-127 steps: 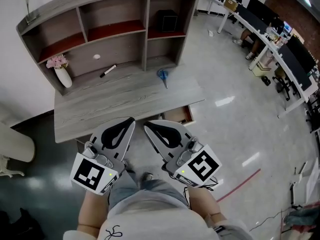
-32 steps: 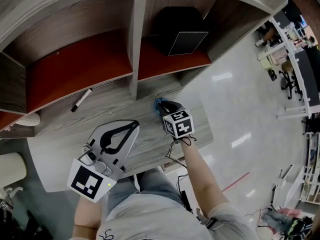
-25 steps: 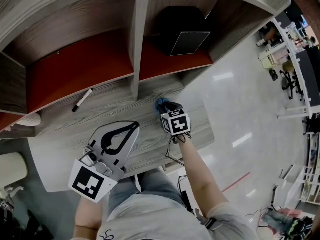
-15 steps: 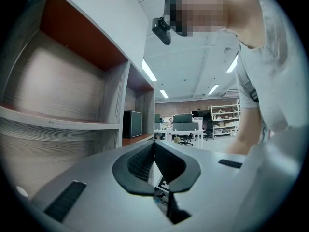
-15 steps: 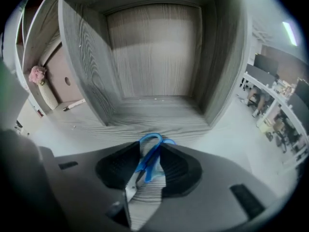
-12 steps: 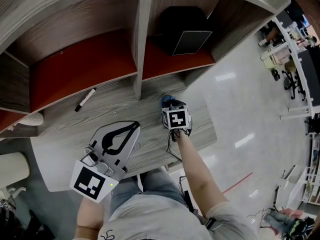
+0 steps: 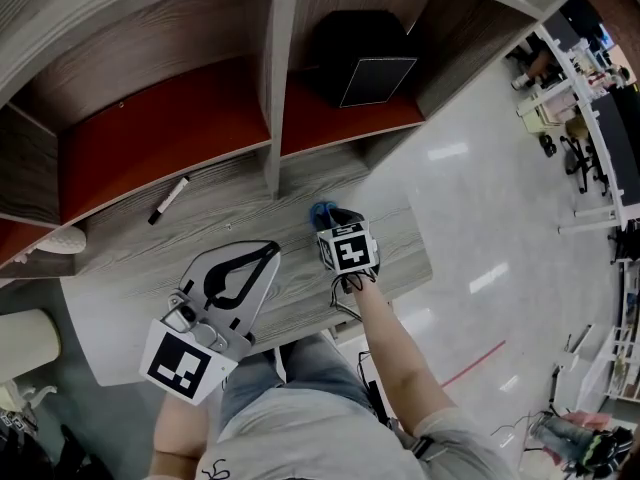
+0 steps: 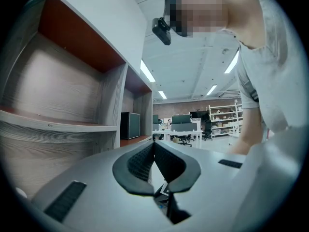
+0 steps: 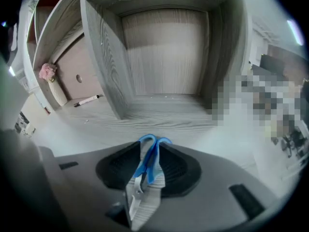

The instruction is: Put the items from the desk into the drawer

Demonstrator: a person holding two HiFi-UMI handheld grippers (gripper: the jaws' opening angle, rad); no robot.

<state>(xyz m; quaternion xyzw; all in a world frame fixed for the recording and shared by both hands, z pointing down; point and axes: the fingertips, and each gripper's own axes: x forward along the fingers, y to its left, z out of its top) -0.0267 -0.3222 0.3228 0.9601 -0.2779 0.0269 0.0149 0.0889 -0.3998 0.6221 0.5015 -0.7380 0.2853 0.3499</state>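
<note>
In the head view I count two hand-held grippers, one pair of scissors, one marker pen and one black box. The left hand-held gripper [image 7: 268, 253] hangs over the near part of the counter [image 7: 130, 268], its forearm tucked close to the body. The right arm is stretched forward, and the right hand-held gripper [image 7: 333, 218] tips down onto the counter's right end. The blue-handled scissors [image 7: 321, 211] lie there, poking out just beyond its marker cube. The marker pen [image 7: 167, 200] lies well apart to the left, at the foot of the shelf unit [image 7: 270, 88]. The black box [image 7: 365, 58] stands in an upper right compartment.

In the left gripper view, the left hand-held gripper [image 8: 154, 146] points level, pads together at the tips, with nothing between them.

In the right gripper view, the right hand-held gripper [image 9: 152, 145] slants down at the counter [image 9: 193, 120]. Its jaws have just been closing, with the one pair of scissors [image 9: 145, 164] between them, handles away from me. The pads flank the handles closely but are not yet clamped. Further left I see one marker pen [image 9: 87, 100] and one vase of pink flowers [image 9: 47, 72].
</note>
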